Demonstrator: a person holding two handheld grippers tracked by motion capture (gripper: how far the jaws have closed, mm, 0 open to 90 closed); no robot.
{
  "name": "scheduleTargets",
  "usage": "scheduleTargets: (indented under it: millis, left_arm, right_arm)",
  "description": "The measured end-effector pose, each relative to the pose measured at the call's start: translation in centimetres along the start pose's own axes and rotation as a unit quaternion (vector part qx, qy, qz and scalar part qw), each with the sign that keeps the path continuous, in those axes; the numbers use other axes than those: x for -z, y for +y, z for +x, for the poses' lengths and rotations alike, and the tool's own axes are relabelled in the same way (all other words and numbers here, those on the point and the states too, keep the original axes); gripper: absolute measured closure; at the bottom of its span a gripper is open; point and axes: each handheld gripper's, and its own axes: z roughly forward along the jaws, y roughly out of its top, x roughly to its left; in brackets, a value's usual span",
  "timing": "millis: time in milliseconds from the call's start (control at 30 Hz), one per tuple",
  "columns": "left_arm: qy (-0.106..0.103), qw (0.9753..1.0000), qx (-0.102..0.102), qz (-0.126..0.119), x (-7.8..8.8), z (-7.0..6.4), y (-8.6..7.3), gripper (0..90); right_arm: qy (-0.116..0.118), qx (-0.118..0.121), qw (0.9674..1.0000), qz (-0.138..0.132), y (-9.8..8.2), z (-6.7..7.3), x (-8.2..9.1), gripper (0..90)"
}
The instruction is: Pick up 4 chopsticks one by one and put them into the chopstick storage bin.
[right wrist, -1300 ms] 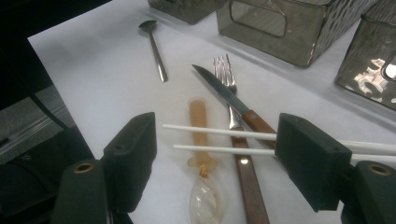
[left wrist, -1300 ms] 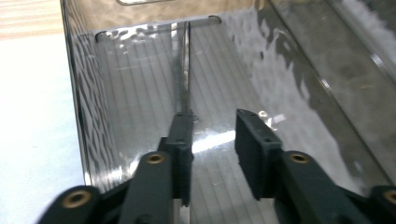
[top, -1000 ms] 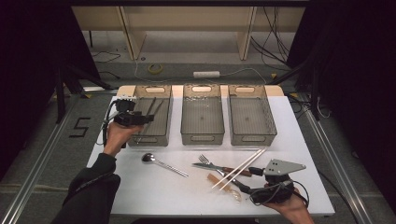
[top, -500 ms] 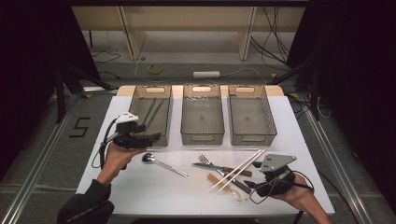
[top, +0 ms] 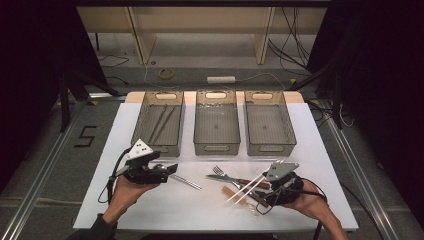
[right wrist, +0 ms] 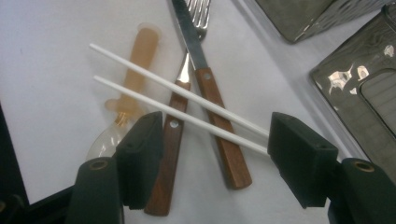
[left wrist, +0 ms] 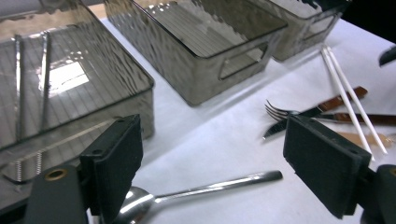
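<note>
My left gripper hovers low over a metal spoon at the table's near left. Its jaws are open and have just been opening. The spoon lies on the cloth below them, untouched. My right gripper is at the near right, open, its jaws just closing. Two white chopsticks run across the gap between its pads. Under them lie a wooden-handled fork, a wooden-handled knife and a clear spoon with a tan handle.
Three grey see-through bins stand in a row at the back of the white table: left bin with long metal sticks inside, middle bin, right bin. A dark floor with cables surrounds the table.
The left hand has come back from the left bin toward the near edge and now sits over the metal spoon. The right gripper has edged left onto the chopsticks.
</note>
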Motion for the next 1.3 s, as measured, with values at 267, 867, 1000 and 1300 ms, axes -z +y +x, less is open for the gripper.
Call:
scheduleTargets:
  millis: [267,867,1000,1300]
  left_arm:
    - [-0.008,0.9999,-0.008,0.009,-0.2,-1.8,-0.4,19.6]
    - [-0.035,0.9981,-0.035,0.036,-2.1,-6.3,-0.7,19.1]
    - [-0.038,0.9973,-0.040,0.049,-2.9,-7.3,-0.6,19.0]
    - [-0.050,0.9952,-0.048,0.069,-4.4,-9.0,-0.4,20.2]
  right_arm:
    - [0.004,-0.020,0.9997,-0.010,-0.1,-0.1,-0.3,36.5]
    - [-0.008,-0.100,0.9926,-0.069,-1.0,0.0,1.0,32.0]
    - [-0.021,-0.124,0.9891,-0.078,-1.5,-0.1,1.5,32.0]
    - [-0.027,-0.144,0.9855,-0.086,-2.0,0.2,2.1,32.0]
